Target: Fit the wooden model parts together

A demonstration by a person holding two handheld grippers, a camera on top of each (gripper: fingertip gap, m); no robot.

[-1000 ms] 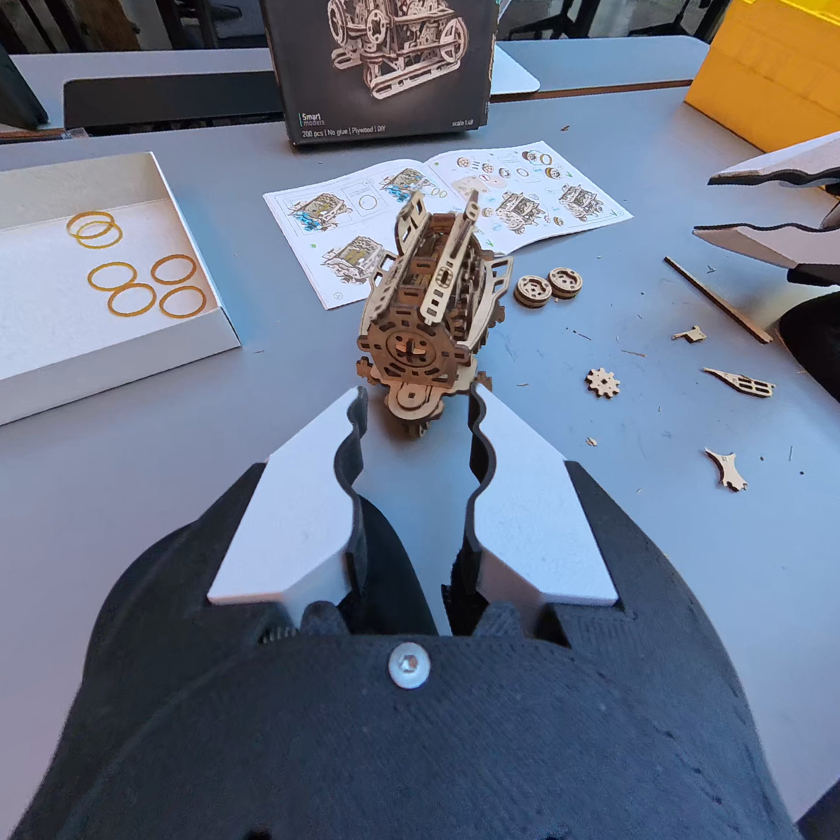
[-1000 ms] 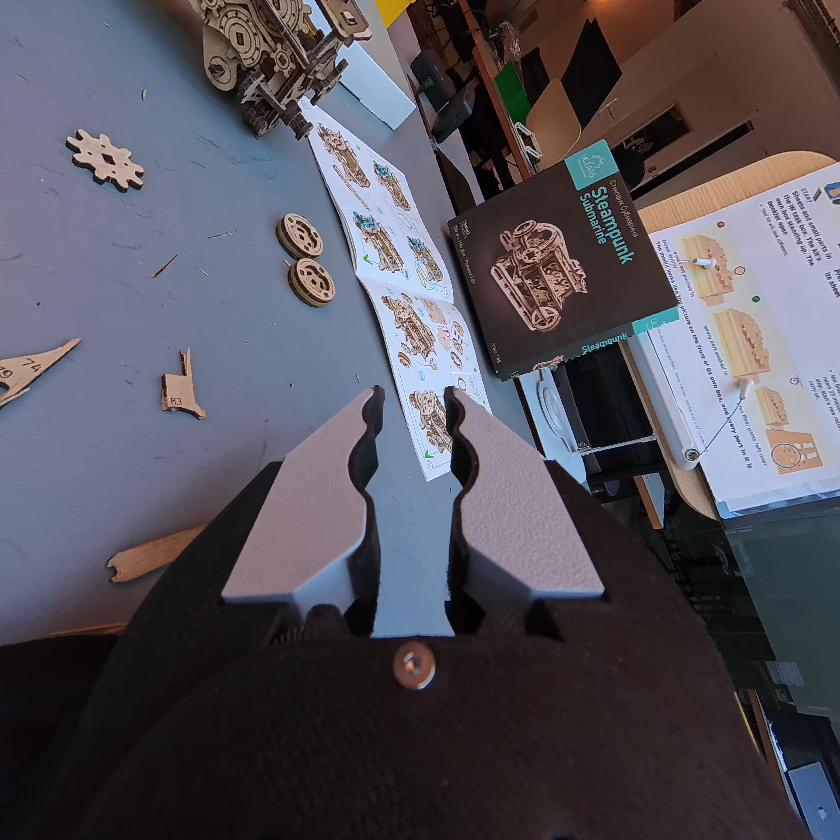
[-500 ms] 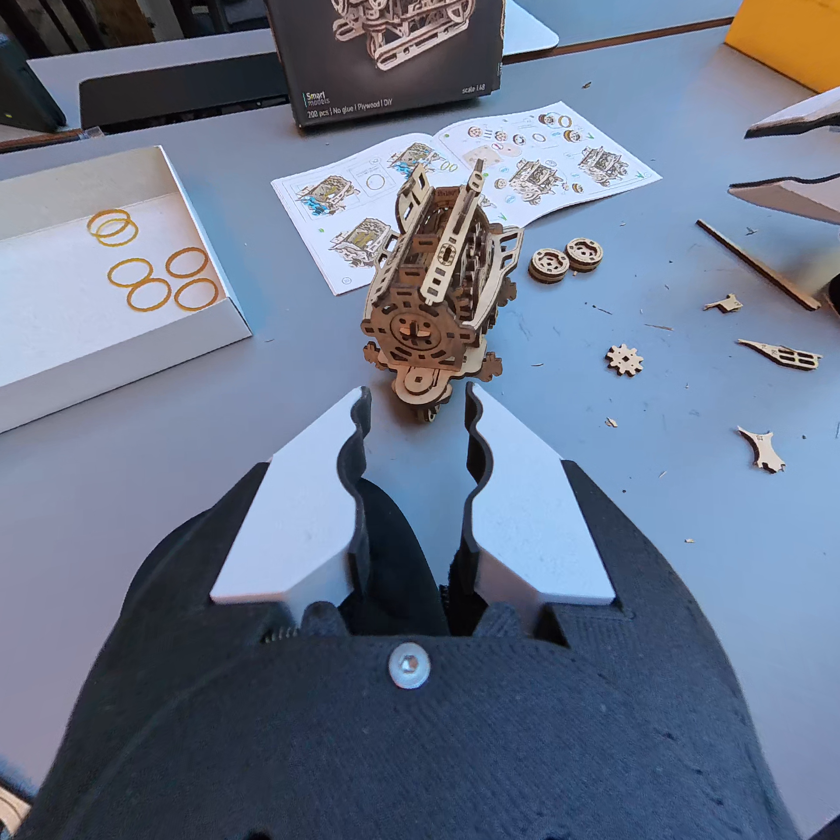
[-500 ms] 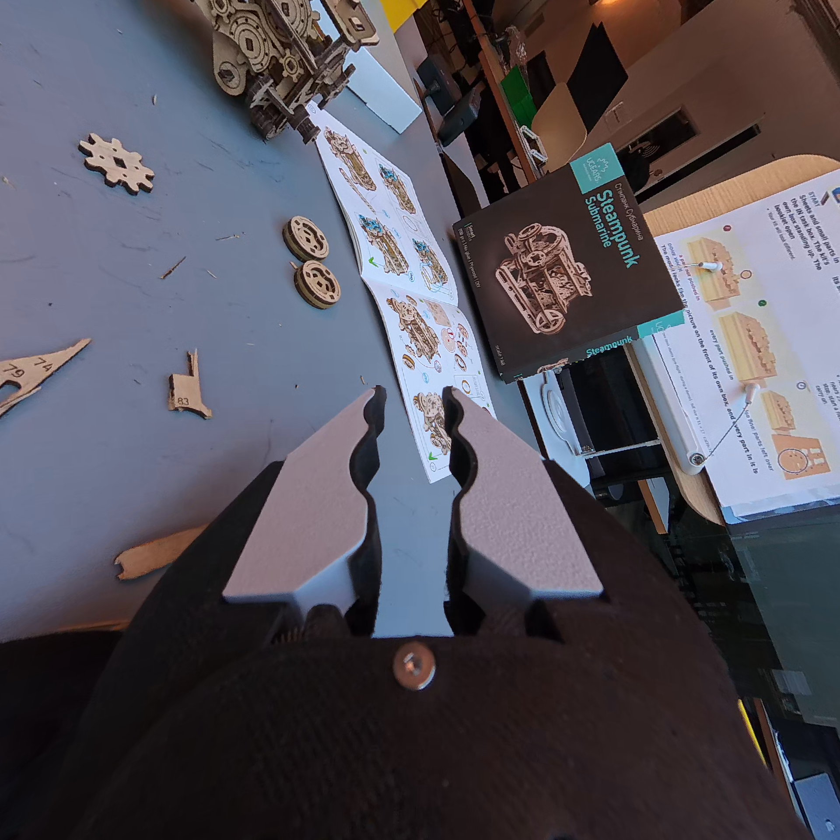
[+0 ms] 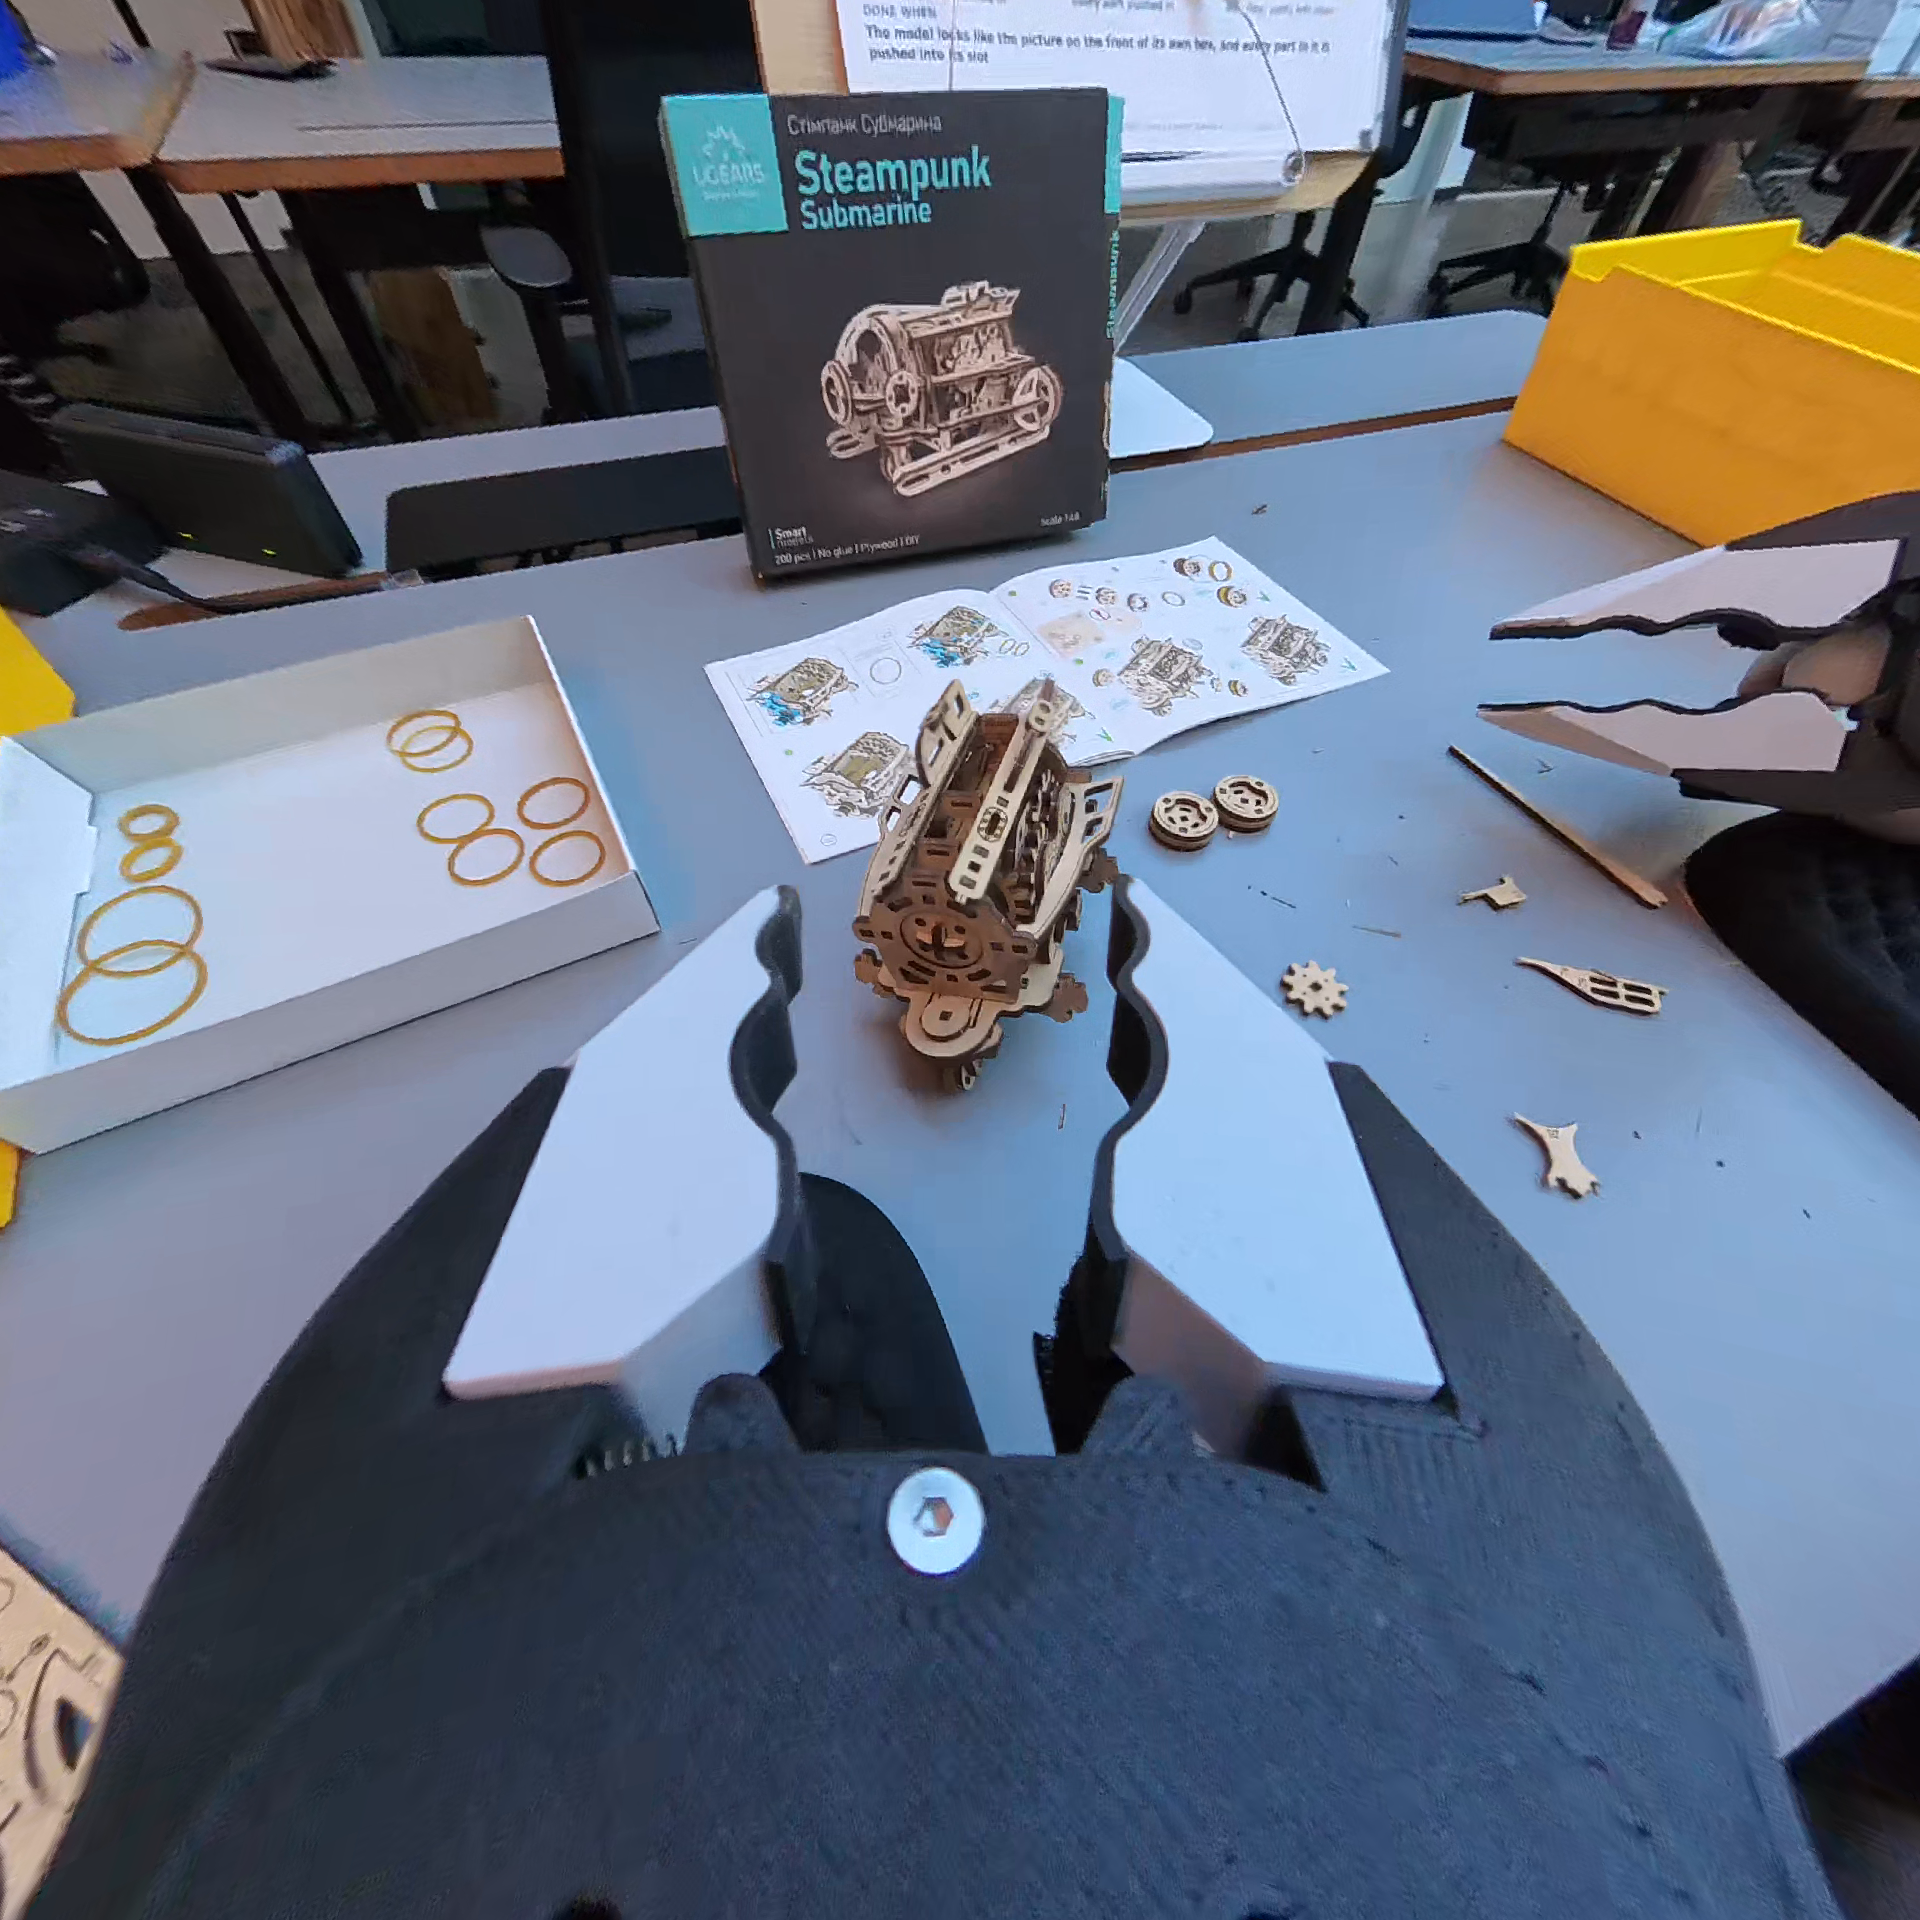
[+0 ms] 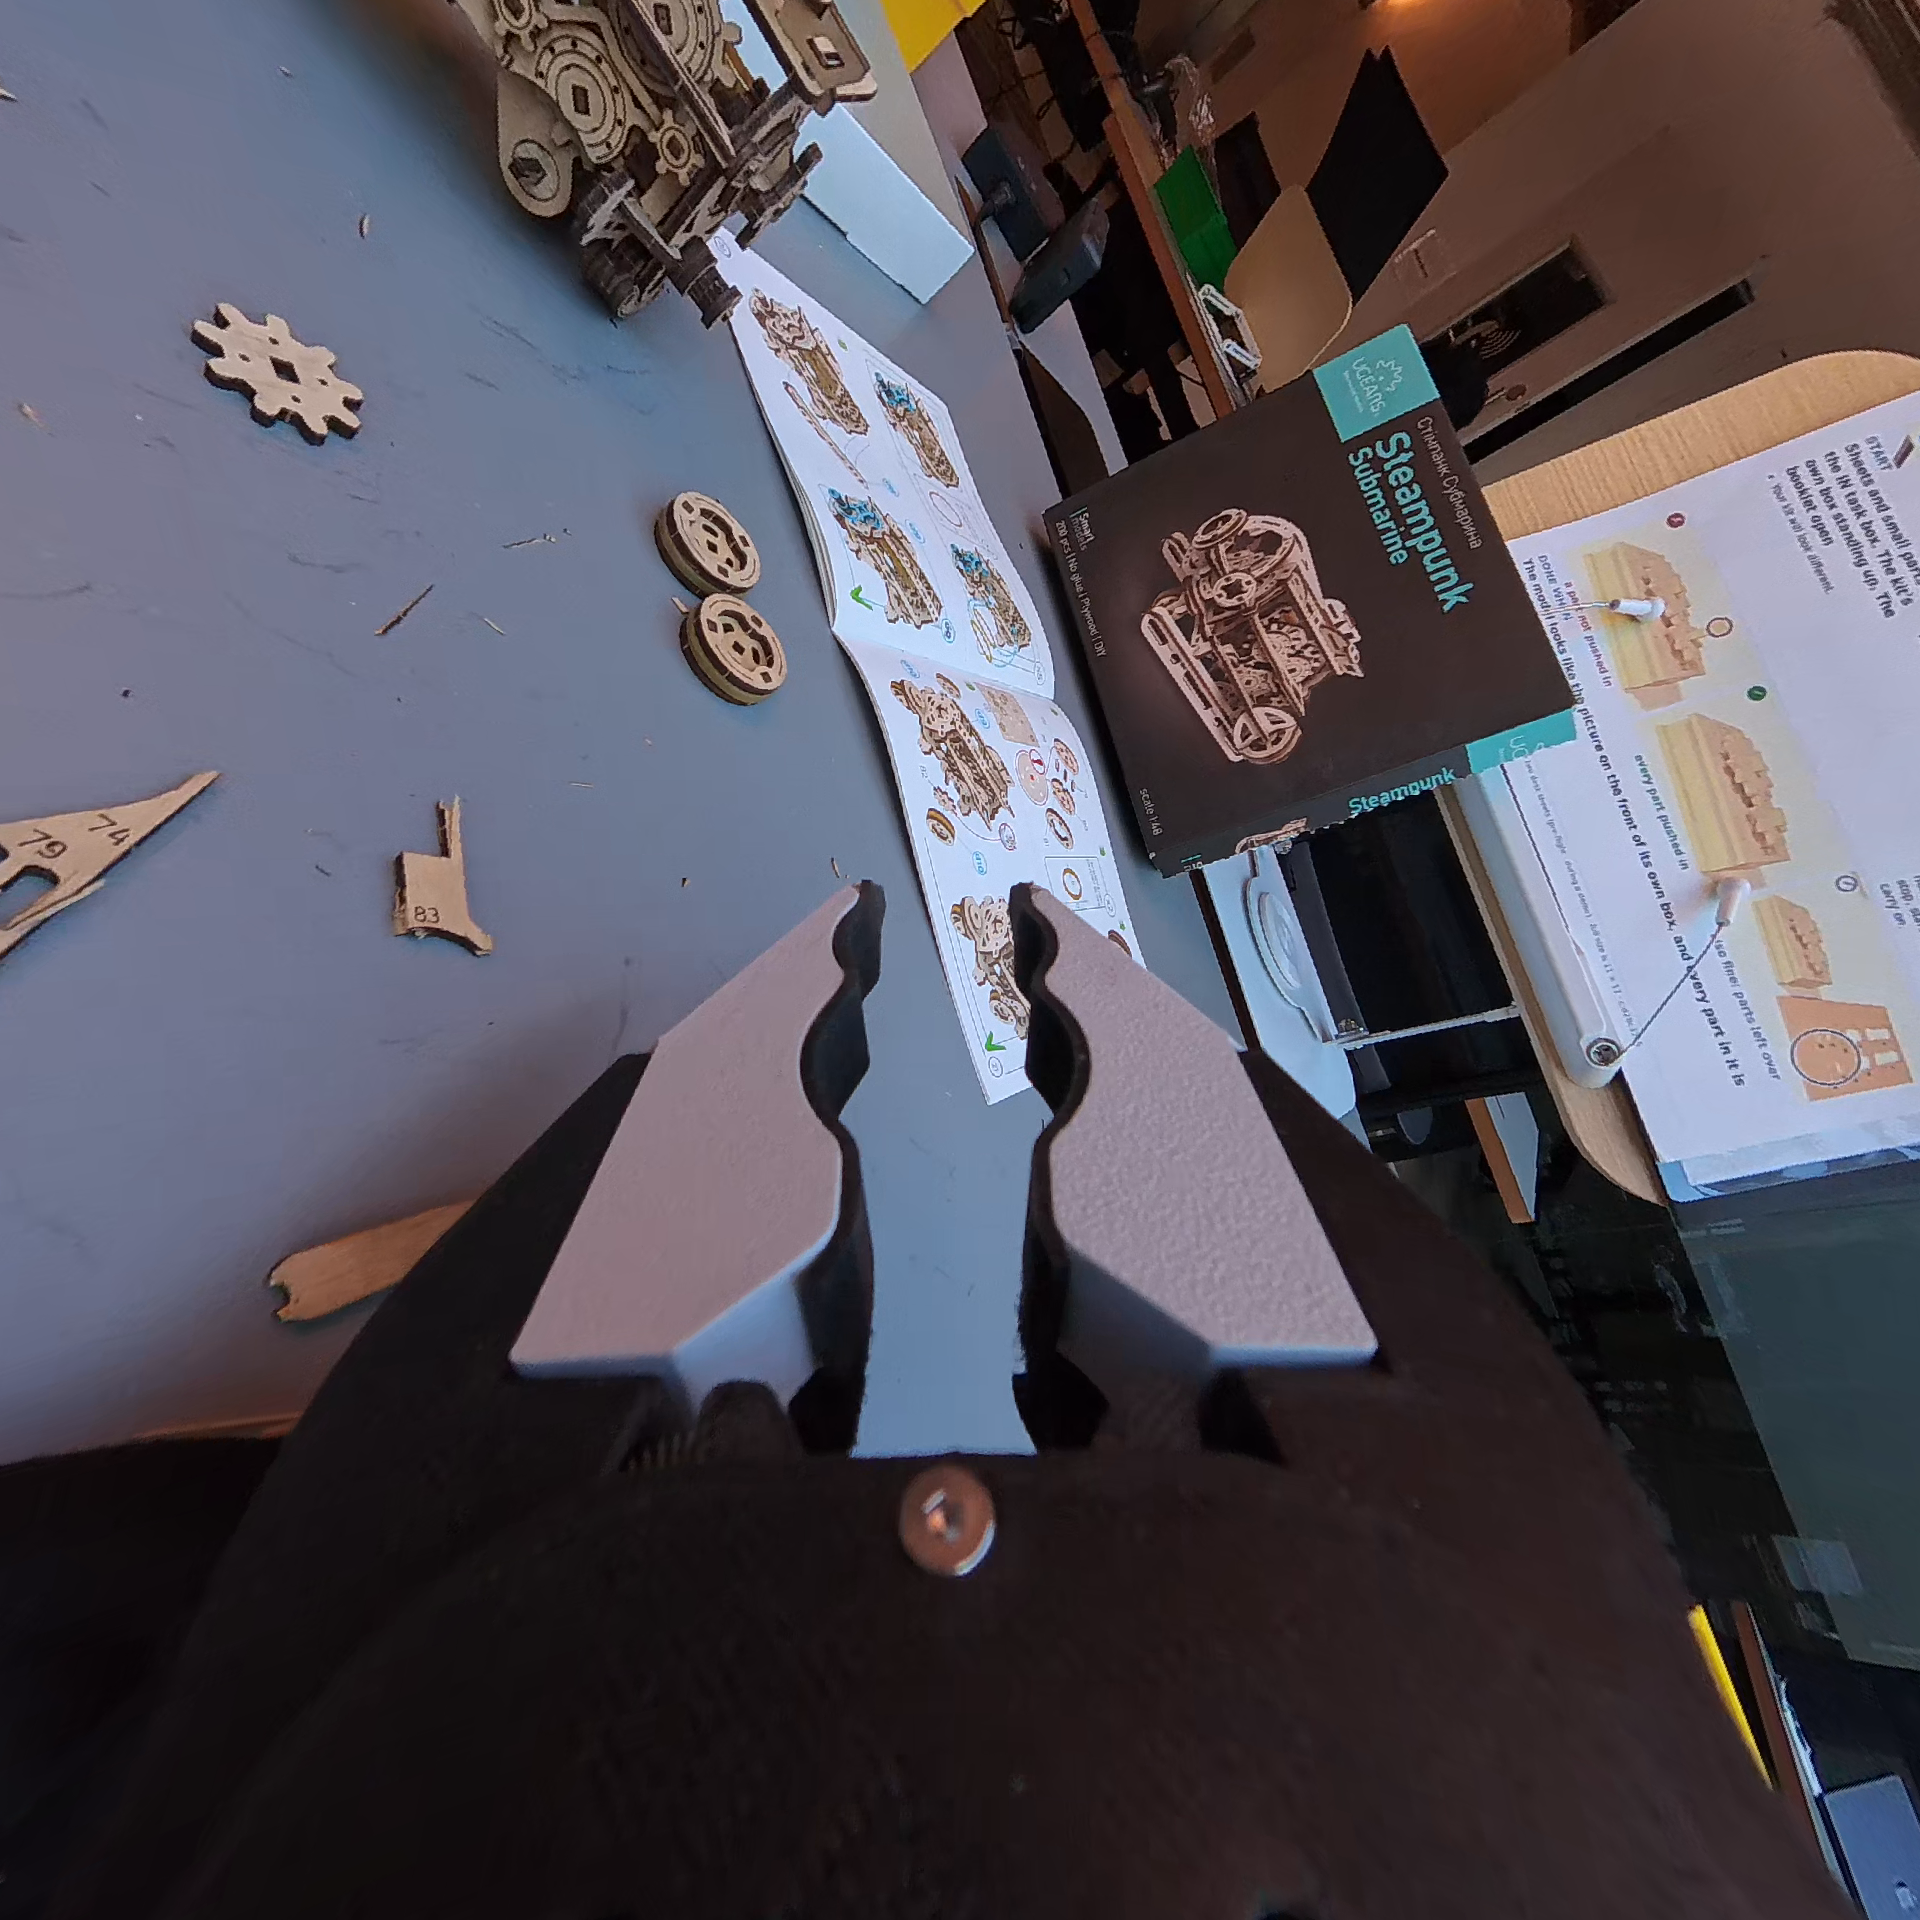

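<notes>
Left wrist view: wooden model [image 5: 977, 894] stands on the grey worktop [image 5: 312, 1195], and the left tool [image 5: 951, 925] has spread wide since a second ago, framing it, probably readying a grasp. Right tool [image 6: 943, 899], narrow and empty, alone shows numbered offcuts [image 6: 431, 899].

Left wrist cam: sits behind the left claw [image 5: 954, 935], raised above the bench [image 5: 312, 1195], looks forward and down. Wooden model [image 5: 977, 894] close, dead centre; kit box [image 5: 899, 332] upright at far edge.

Right wrist cam: behind the right claw [image 6: 945, 925], rolled sideways so the bench [image 6: 416, 727] fills the left half, low and close to the surface, faces along the booklet [image 6: 935, 675].

Overlap: model [image 6: 644, 135], booklet [image 5: 1039, 675], two wheels [image 5: 1210, 812] [image 6: 722, 597], gear [image 5: 1314, 987] [image 6: 278, 372], box [image 6: 1309, 623]. Right claw [image 5: 1496, 670] shows at the left view's right edge.
</notes>
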